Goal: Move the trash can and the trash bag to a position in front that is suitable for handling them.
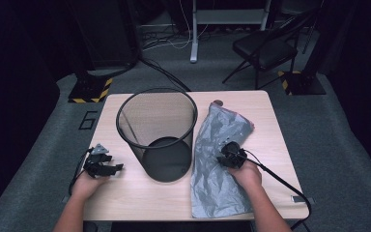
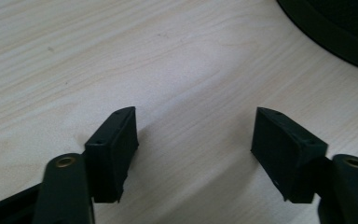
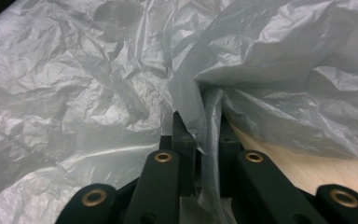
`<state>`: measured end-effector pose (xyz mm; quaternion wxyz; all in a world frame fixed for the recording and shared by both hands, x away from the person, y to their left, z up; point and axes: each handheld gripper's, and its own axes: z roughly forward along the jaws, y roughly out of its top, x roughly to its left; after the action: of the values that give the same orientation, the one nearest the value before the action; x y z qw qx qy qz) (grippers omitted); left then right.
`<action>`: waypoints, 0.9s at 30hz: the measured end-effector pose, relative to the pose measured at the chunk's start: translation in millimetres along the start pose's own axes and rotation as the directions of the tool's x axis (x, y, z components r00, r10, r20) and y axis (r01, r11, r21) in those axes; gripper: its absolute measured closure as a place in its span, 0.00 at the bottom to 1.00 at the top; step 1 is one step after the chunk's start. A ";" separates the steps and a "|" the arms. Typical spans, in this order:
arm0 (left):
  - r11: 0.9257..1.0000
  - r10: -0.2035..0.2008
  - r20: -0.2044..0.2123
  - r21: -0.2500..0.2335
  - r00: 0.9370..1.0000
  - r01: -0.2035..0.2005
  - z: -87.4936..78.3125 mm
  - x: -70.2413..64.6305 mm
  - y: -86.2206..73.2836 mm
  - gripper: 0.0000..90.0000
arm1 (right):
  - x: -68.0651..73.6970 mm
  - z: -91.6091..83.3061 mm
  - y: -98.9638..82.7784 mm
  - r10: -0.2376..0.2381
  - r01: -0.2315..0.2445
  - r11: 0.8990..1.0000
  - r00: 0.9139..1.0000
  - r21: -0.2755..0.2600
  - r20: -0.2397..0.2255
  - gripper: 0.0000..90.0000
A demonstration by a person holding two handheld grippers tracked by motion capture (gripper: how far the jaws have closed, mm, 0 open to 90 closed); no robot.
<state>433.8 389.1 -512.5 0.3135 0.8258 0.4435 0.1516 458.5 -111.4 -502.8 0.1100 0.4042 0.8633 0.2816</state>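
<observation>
A grey plastic bag [image 1: 217, 159] lies flat along the right half of the wooden table [image 1: 125, 193]. My right gripper [image 1: 228, 155] rests on the bag's middle. In the right gripper view its jaws are pinched together on a raised fold of the bag [image 3: 205, 116]. A black wire-mesh waste bin [image 1: 158, 133] stands upright at the table's centre. My left gripper [image 1: 112, 168] sits low over the table to the left of the bin. In the left gripper view its pads [image 2: 114, 149] stand wide apart over bare wood, with nothing between them.
The bin's black base rim [image 2: 335, 32] shows at the top right of the left gripper view. A folding chair [image 1: 270, 46] and stand bases with yellow-black tape [image 1: 92, 89] are on the floor beyond the table. Cables trail from both grippers.
</observation>
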 end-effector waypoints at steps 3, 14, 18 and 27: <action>1.000 -0.001 0.010 -0.021 1.000 0.001 -7.2 -1.9 6.1 0.37 | -2.0 -4.1 -1.0 -0.018 0.017 0.999 0.999 0.034 0.039 0.93; 0.992 -0.043 0.048 -0.119 0.998 0.048 -46.6 -2.8 45.3 0.39 | -13.9 -12.4 -9.3 0.025 -0.029 0.998 0.997 0.048 0.076 0.93; 0.989 -0.023 0.063 -0.146 0.998 0.032 -63.9 -4.0 67.3 0.38 | -15.5 -13.1 -10.0 0.022 -0.026 0.998 0.997 0.050 0.077 0.93; 0.986 0.053 0.076 -0.163 0.996 -0.040 -103.3 -19.2 104.1 0.35 | -18.3 -14.3 -13.5 0.043 -0.045 0.998 0.997 0.035 0.068 0.93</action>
<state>434.7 370.2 -365.7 0.3932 0.8135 0.3972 0.1609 455.8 -138.0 -499.6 0.1255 0.4344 0.8549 0.2543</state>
